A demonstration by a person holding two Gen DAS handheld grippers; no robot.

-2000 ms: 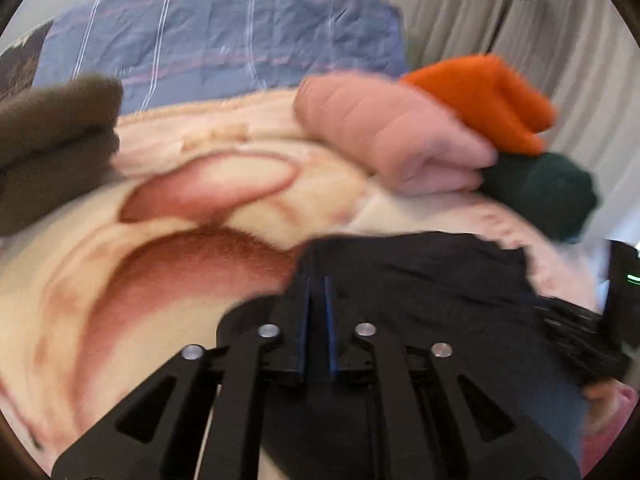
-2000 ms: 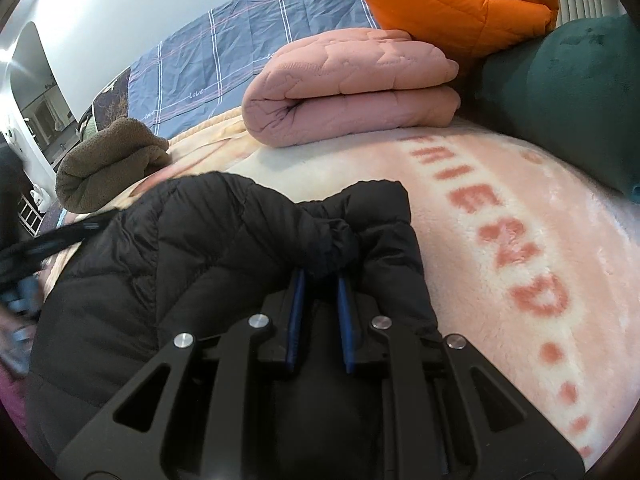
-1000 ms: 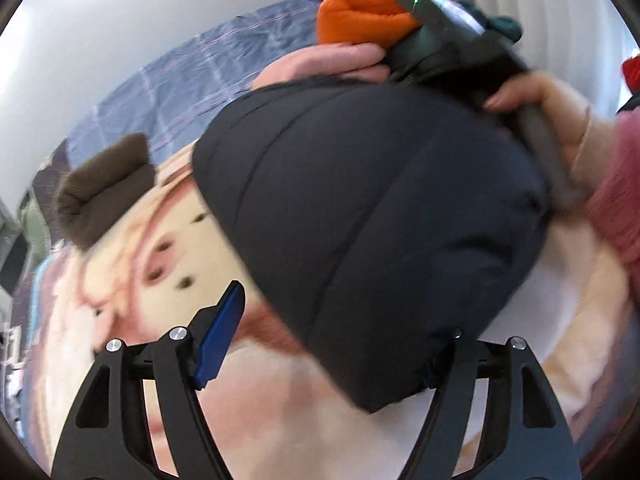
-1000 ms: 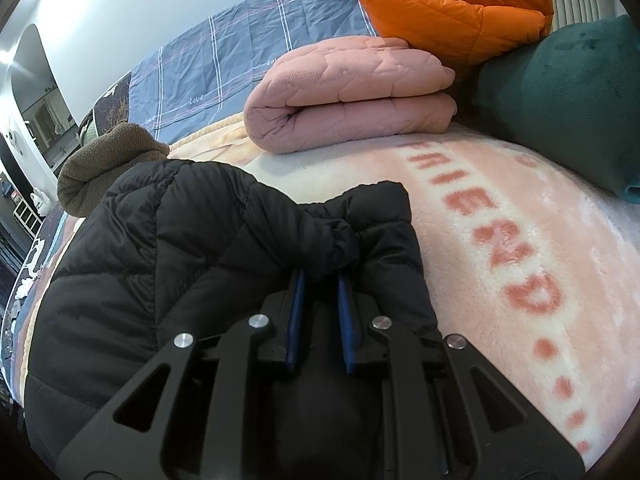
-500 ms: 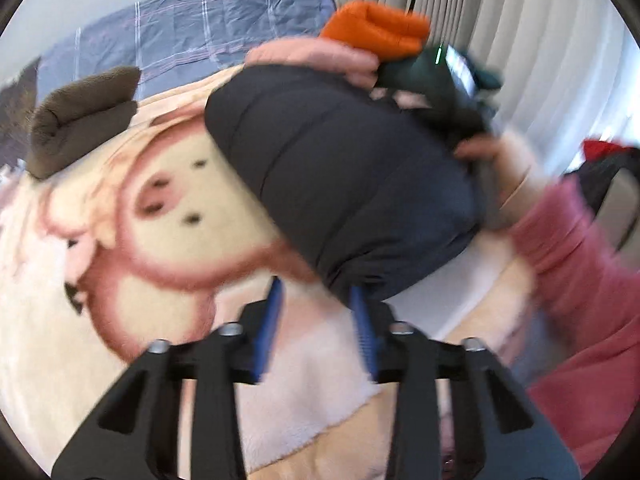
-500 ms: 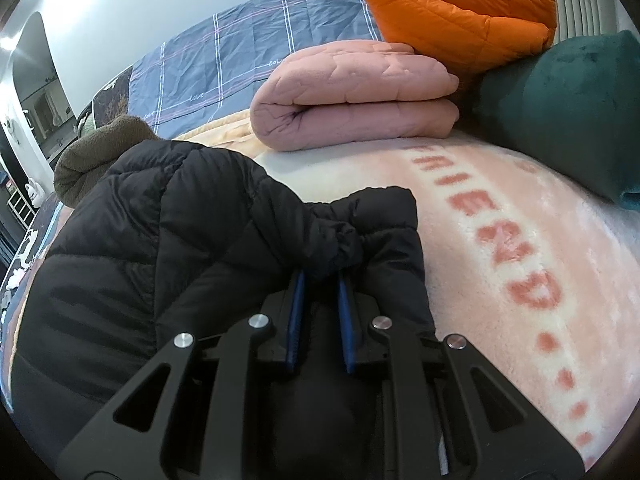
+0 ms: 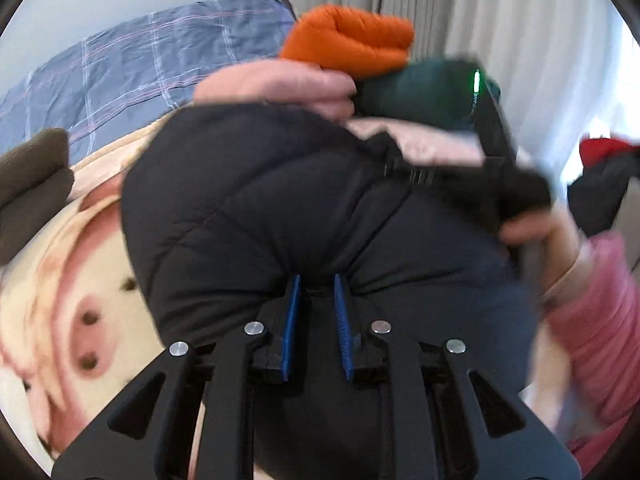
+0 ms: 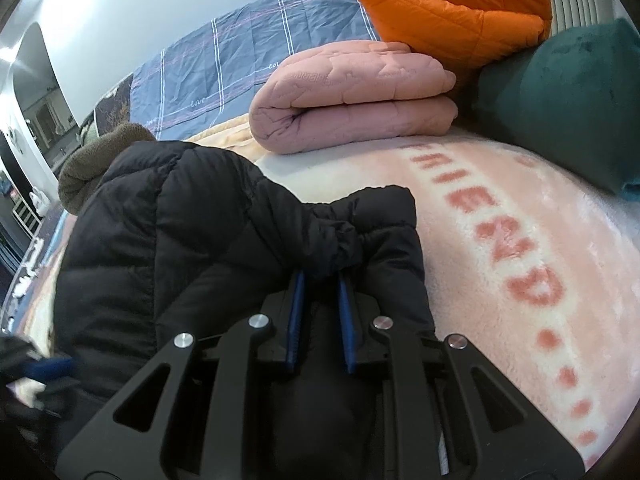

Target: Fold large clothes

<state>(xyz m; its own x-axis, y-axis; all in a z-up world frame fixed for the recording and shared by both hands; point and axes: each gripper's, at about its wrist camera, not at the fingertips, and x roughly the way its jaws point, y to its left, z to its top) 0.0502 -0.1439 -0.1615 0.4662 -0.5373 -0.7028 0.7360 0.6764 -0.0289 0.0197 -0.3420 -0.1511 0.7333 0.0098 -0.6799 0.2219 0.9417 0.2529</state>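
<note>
Spread across the bed is a plush cream-and-pink blanket [image 8: 520, 216] with pink lettering on one side and a cartoon face on the other, and on it lies the black puffer jacket [image 8: 168, 240] I am working with, bunched into a rounded heap in the middle of the blanket. From my right wrist view, my right gripper [image 8: 320, 280] has its blue pads pinched on a gathered fold at the jacket's near edge, the fabric puckered tight between them. From my left wrist view, my left gripper [image 7: 316, 284] is closing its jaws on the opposite edge of the jacket, with black fabric already drawn in and creased between the pads. That view is blurred, but I can make out my right hand [image 7: 536, 236] and a pink sleeve [image 7: 600, 312] beyond the jacket. Behind the jacket sits a folded pink quilted garment [image 8: 352, 96], with a folded orange puffer jacket [image 8: 452, 4] resting partly on top of it and a dark green plush bundle [image 8: 568, 96] just beside both. A brown fleece bundle [image 8: 96, 160] lies near the jacket's far left edge. Further back I see a blue checked duvet [image 8: 240, 60], and pale curtains [image 7: 500, 12] hang behind the bed.
</note>
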